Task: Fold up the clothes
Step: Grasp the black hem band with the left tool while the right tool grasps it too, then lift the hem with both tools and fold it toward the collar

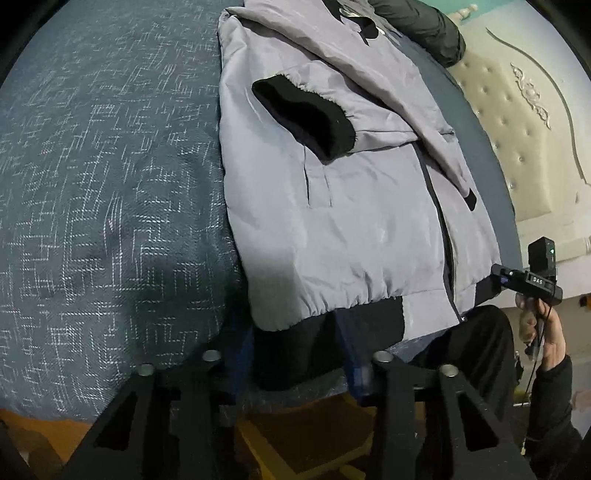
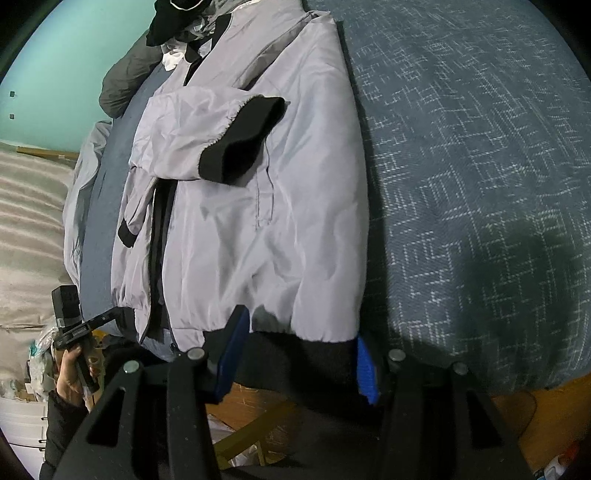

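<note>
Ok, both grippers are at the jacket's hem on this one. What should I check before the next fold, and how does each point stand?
1. Sleeves folded in: ok, both lie across the jacket.
2. Right gripper open around the hem: ok.
3. Left gripper open at the hem: ok, though its view is blurred there.
4. Front opening closed: not ok, it gapes near the hem.
5. Far end free of the other clothes: cannot tell.
</note>
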